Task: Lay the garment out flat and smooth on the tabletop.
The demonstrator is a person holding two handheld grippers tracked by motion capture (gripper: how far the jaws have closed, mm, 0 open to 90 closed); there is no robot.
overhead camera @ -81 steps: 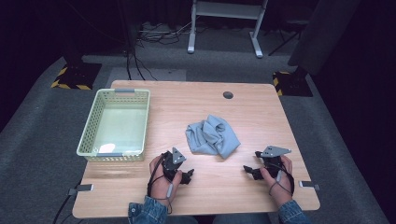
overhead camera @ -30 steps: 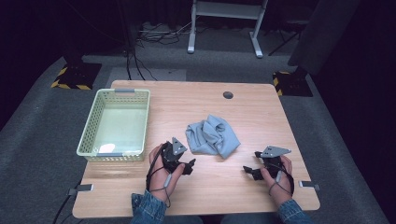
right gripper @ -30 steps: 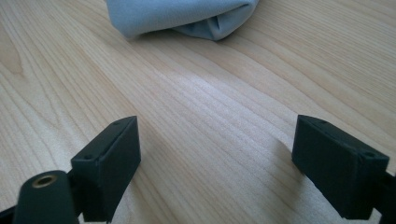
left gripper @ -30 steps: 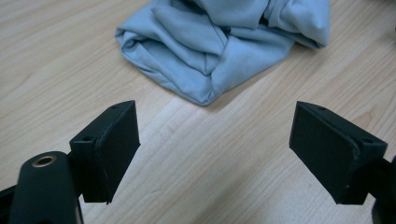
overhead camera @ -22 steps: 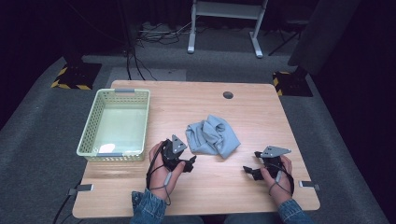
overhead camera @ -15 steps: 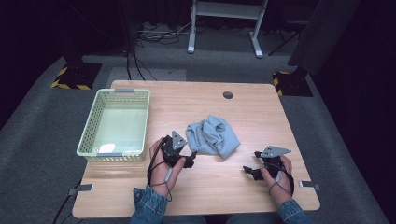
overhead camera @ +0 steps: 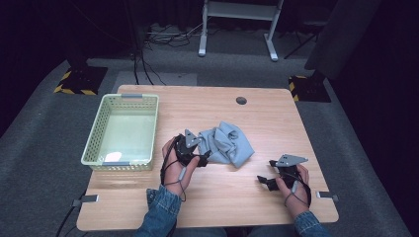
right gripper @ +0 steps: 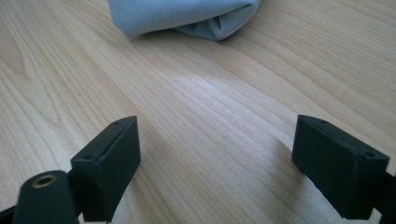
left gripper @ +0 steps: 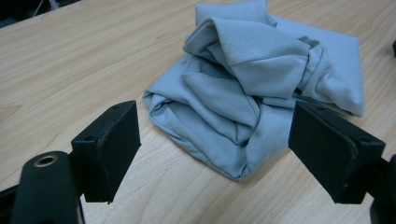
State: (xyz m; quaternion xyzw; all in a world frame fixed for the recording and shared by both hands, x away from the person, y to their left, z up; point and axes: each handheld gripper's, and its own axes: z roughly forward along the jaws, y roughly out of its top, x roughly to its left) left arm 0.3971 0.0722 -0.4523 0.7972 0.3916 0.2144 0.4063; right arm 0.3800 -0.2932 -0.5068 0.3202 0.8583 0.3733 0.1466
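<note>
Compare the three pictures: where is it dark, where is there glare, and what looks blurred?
High view: the floor around the table lies in deep shadow. Right gripper view: a pale sheen crosses the wood; the cloth at the top edge looks soft. Left gripper view: even light, cloth folds sharp, near jaws slightly blurred.

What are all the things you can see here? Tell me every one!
Crumpled light blue cloth: one, light blue, middle of the table, just ahead of the left gripper.
Pale green plastic mesh basket: one, pale green, left side of the table.
Light wooden table: one, light wood, with a small dark round hole near its far edge.
White metal stand: one, white, on the floor beyond the table.
Yellow-and-black striped floor markers: two, by the table's far corners.
Left gripper: one, black, jaws open on either side of the cloth's near edge.
Right gripper: one, black, jaws open over bare wood at the right.
</note>
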